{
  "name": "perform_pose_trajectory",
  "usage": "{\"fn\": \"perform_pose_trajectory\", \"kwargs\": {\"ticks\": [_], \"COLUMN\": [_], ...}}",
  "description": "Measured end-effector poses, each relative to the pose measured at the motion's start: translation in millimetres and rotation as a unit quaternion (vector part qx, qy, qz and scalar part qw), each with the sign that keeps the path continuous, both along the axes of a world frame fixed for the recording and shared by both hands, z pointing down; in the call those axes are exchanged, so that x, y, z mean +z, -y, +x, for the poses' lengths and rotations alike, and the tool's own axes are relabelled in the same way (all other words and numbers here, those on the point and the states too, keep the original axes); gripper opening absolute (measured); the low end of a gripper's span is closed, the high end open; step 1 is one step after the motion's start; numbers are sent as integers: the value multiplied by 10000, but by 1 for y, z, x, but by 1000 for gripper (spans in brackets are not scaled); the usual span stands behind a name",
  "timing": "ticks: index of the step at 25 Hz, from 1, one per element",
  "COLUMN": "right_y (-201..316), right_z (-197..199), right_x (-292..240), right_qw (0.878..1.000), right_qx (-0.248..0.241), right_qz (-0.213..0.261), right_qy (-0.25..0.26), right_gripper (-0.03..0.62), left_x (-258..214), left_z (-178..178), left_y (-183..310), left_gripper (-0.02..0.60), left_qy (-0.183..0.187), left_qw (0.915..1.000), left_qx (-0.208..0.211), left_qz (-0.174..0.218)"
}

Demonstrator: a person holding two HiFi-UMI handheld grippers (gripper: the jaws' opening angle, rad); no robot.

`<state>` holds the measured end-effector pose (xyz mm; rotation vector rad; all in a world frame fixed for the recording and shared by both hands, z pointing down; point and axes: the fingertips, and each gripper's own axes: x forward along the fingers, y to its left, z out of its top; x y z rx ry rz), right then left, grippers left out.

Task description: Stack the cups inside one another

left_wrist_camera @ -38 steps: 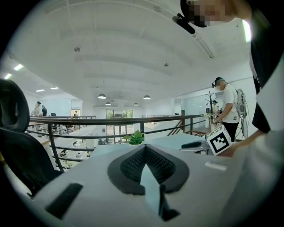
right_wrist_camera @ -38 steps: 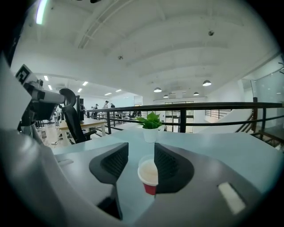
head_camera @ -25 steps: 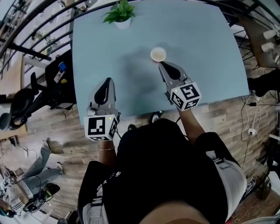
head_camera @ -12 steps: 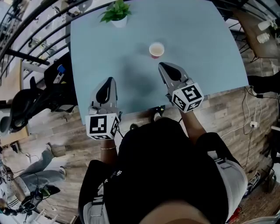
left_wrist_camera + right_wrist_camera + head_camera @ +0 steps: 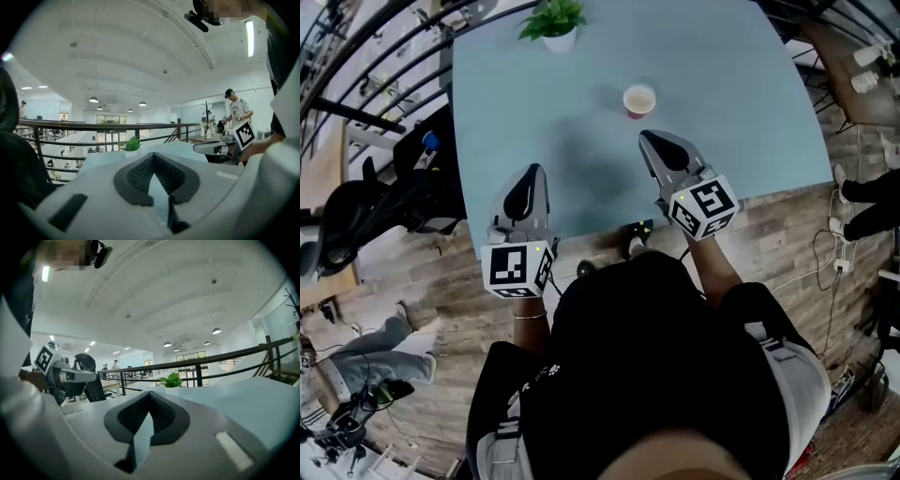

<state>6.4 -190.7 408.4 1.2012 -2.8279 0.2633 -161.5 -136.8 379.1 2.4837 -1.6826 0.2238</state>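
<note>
I am holding my left gripper and right gripper over the blue counter, both jaws pressing together, empty. The cup is standing upright just beyond the right jaws, untouched.

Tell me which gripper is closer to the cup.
The right gripper: its tip sits just short of the cup, while the left gripper is farther back and off to the side.
</note>
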Motion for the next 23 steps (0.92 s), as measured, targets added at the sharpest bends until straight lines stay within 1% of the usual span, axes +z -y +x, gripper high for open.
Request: {"fn": "perform_pose_trajectory", "kwargs": {"ticks": [10, 23], "right_y": [-1, 4], "right_z": [-3, -7], "right_x": [0, -2], "right_qw": [10000, 10000], "right_qx": [-5, -64], "right_qz": [-22, -6], "right_qy": [-28, 12], "right_gripper": [11, 11], "left_x": [1, -1], "left_z": [-7, -8], "left_y": [-5, 2], "left_gripper": [-8, -8], "left_qy": [12, 36], "left_qw": [10000, 10000], "left_qx": [-29, -72], "left_qz": [-15, 2]}}
